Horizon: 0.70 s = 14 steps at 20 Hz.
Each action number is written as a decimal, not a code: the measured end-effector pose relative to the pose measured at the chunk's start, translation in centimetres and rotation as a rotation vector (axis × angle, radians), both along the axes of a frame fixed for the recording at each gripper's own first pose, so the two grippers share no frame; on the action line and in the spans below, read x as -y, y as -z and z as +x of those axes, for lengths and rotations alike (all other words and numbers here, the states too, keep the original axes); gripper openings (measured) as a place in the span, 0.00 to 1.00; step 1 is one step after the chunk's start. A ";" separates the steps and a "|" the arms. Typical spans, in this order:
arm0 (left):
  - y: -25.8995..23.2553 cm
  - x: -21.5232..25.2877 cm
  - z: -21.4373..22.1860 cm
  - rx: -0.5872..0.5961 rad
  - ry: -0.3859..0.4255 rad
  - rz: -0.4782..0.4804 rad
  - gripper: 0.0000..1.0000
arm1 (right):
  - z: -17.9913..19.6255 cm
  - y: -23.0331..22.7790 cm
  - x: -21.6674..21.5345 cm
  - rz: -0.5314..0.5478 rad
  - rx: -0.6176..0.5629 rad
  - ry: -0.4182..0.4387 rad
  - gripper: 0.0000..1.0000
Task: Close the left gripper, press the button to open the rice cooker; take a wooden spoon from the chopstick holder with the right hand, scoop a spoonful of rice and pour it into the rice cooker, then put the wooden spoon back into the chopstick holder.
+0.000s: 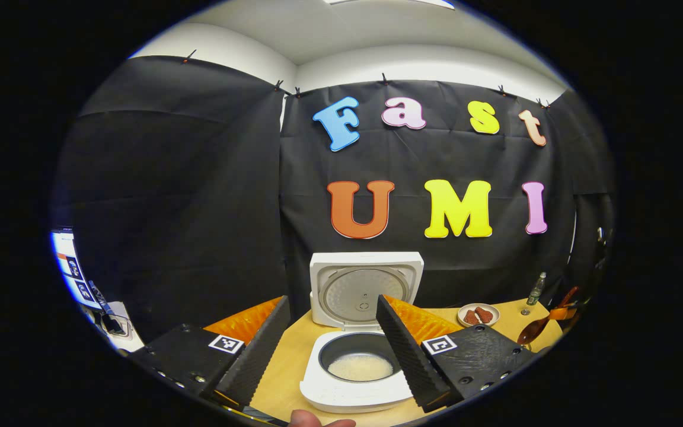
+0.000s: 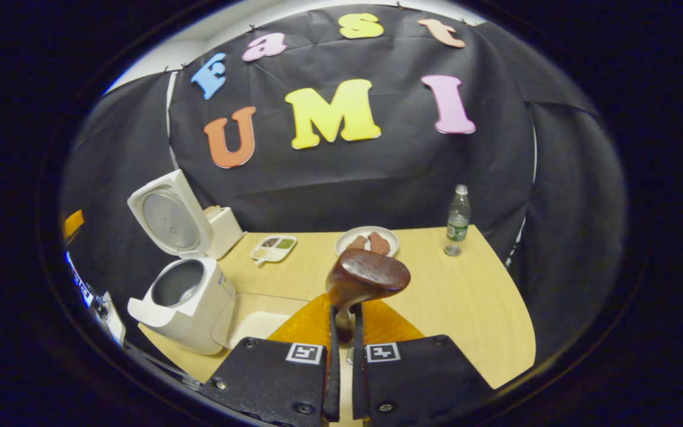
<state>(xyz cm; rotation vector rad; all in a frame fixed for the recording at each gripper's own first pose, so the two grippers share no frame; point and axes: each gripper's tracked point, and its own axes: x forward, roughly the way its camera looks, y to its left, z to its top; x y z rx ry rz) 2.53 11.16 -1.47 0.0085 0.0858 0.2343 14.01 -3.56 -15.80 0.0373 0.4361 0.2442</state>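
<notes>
In the left gripper view, the left gripper (image 1: pixel 329 350) has its jaws spread wide apart, with nothing between them. Past the jaws sits the rice cooker (image 1: pixel 356 379) on the desk (image 1: pixel 294 356). Its lid (image 1: pixel 365 289) stands up and open. Some white rice lies at the bottom of the dark pot. Farther right is a small plate (image 1: pixel 478 315) with brown food on it, then a bottle (image 1: pixel 535 289). At the far right edge is the wooden spoon (image 1: pixel 540 328).

In the right gripper view, the rice cooker (image 2: pixel 184 302) is on the left with its lid (image 2: pixel 169 216) up. Just beside it, to the right, is a clear box (image 2: pixel 258 320) with rice in it. Behind that lies a little tray (image 2: pixel 274 247) with small sections. In the middle, the right gripper (image 2: pixel 341 332) has its jaws pinching the handle of the wooden spoon (image 2: pixel 368 276). The spoon's bowl sticks up above the jaws, over the desk (image 2: pixel 466 308). Behind it is the plate (image 2: pixel 367 241), and the bottle (image 2: pixel 458 218) stands to the right.
</notes>
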 end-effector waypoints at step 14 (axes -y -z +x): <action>0.4 -7.3 -2.7 -0.012 -0.053 -0.037 0.94 | 1.2 13.6 -12.1 -0.433 -0.173 -0.216 0.13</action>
